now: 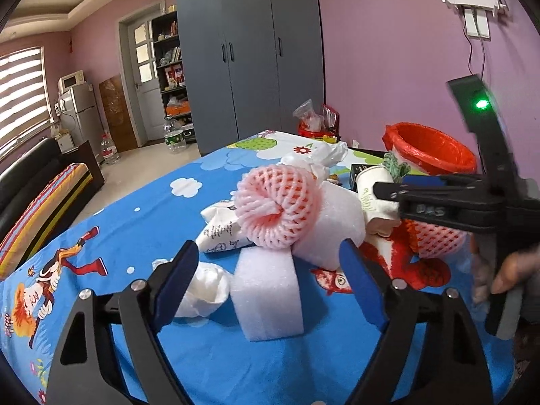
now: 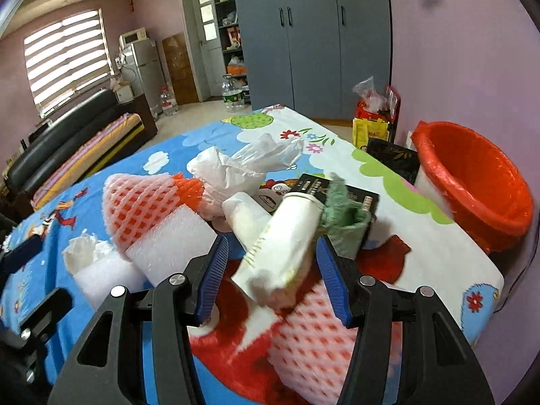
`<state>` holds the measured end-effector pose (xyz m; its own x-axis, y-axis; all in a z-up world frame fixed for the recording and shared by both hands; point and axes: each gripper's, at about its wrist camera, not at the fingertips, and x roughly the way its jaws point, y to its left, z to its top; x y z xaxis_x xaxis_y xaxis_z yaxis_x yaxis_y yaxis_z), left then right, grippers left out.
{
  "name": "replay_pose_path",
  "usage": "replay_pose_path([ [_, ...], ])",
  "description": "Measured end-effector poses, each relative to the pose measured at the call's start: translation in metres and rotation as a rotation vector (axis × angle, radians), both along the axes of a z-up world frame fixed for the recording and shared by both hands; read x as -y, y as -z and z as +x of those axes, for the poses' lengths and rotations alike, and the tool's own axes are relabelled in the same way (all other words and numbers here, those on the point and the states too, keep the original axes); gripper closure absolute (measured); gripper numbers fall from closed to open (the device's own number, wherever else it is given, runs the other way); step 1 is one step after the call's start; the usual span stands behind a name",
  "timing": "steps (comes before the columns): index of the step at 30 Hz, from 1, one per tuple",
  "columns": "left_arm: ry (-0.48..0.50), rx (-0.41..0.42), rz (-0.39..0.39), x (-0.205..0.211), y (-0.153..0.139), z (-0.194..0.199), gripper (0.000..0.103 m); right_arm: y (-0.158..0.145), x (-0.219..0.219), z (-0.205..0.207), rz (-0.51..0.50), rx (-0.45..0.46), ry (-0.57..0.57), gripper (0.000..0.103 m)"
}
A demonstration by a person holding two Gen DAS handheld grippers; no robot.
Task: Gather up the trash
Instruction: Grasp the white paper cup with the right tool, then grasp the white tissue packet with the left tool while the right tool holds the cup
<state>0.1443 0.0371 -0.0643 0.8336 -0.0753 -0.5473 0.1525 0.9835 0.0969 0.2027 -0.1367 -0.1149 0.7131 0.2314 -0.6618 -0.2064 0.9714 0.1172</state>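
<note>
the crushed paper cup (image 2: 287, 246) hangs above the cartoon-print surface (image 2: 168, 354), gripped between the right tool (image 2: 273, 270) pads, near the red-lined bin (image 2: 472, 182). the left tool (image 1: 270, 280) stands open around a white foam block (image 1: 266, 290), not pressing it. judgement: the soft cup could slip free short of the bin, and the light foam may skid aside when pinched.

Left gripper (image 1: 270, 263) over trash on a cartoon-print cloth (image 1: 145, 209)
Its jaws stood apart around a white foam block (image 1: 266, 293); a pink foam net (image 1: 276, 206) lay behind, and the right gripper (image 1: 391, 190) held a paper cup (image 1: 378, 195) near the red-lined bin (image 1: 428, 148)
</note>
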Motion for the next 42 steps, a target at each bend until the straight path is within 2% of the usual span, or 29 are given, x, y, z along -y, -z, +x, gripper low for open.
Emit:
replay_pose_path([
  [6, -0.005, -0.007, -0.014, -0.007, 0.001, 0.0, 0.021, 0.026, -0.011, 0.019, -0.076, -0.096, 0.039, 0.052],
  [10, -0.011, -0.03, -0.022, -0.01, 0.009, 0.002, 0.021, 0.029, -0.013, 0.015, -0.088, -0.078, 0.032, 0.052],
  [12, -0.01, -0.041, -0.027, -0.01, 0.011, 0.004, 0.021, 0.027, -0.012, 0.012, -0.06, -0.071, 0.001, 0.054],
  [13, -0.008, -0.042, -0.029, -0.009, 0.011, 0.004, 0.021, 0.024, -0.012, 0.009, -0.051, -0.058, -0.012, 0.063],
  [19, 0.016, -0.031, -0.019, 0.005, 0.007, 0.002, 0.021, -0.005, -0.003, -0.009, 0.016, 0.031, -0.042, 0.063],
  [25, 0.07, -0.032, -0.033, 0.034, 0.001, 0.009, 0.021, -0.035, 0.033, -0.028, 0.101, 0.116, -0.002, 0.063],
  [28, 0.105, -0.033, -0.055, 0.051, -0.003, 0.017, 0.021, -0.048, 0.066, -0.035, 0.153, 0.156, 0.045, 0.063],
  [31, 0.128, -0.043, -0.069, 0.068, -0.003, 0.033, 0.022, -0.054, 0.088, -0.036, 0.147, 0.181, 0.09, 0.063],
  [35, 0.148, -0.078, -0.106, 0.089, -0.003, 0.059, 0.029, -0.051, 0.12, -0.036, 0.153, 0.177, 0.151, 0.063],
  [39, 0.159, -0.154, -0.203, 0.104, 0.0, 0.094, 0.031, -0.043, 0.138, -0.031, 0.144, 0.168, 0.164, 0.063],
  [41, 0.153, -0.186, -0.216, 0.113, 0.004, 0.109, 0.031, -0.039, 0.144, -0.03, 0.154, 0.163, 0.172, 0.063],
  [42, 0.149, -0.2, -0.216, 0.117, 0.007, 0.117, 0.035, -0.037, 0.147, -0.029, 0.162, 0.161, 0.175, 0.063],
])
